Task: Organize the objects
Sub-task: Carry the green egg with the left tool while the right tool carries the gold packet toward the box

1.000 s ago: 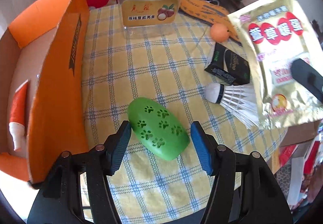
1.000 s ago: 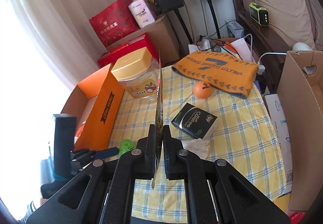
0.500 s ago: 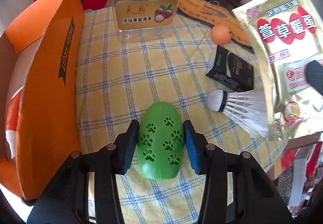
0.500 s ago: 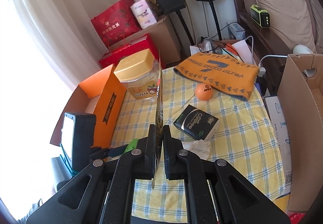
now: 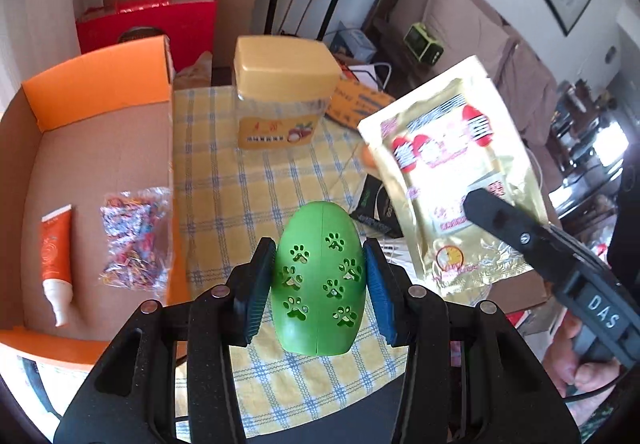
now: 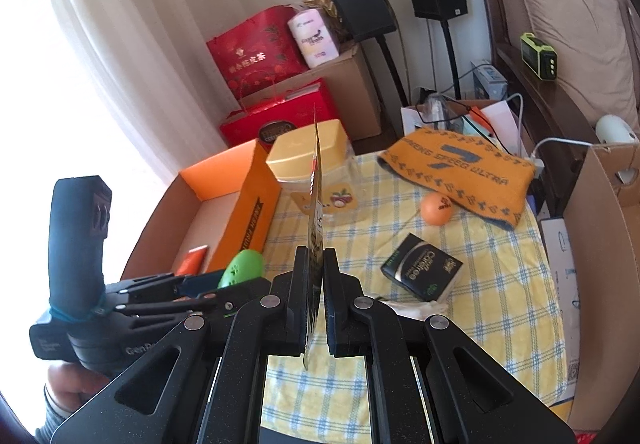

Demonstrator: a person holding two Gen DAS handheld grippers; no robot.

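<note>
Two views, taken in turn. Left wrist view: we see the left gripper with its blue pads pressed on the flanks of a green egg-shaped case patterned with paw-print cut-outs, held clear above the checked tablecloth. Beyond the cloth's left edge stands an open orange box — an orange tube and a bag of coloured bits already lie on its floor. Right wrist view: the right gripper has its jaws pressed together on a gold foil pouch, seen edge-on. We judge the step in hand to be carrying both items to the box; next the case must pass over the box wall before release — the pouch likewise.
</note>
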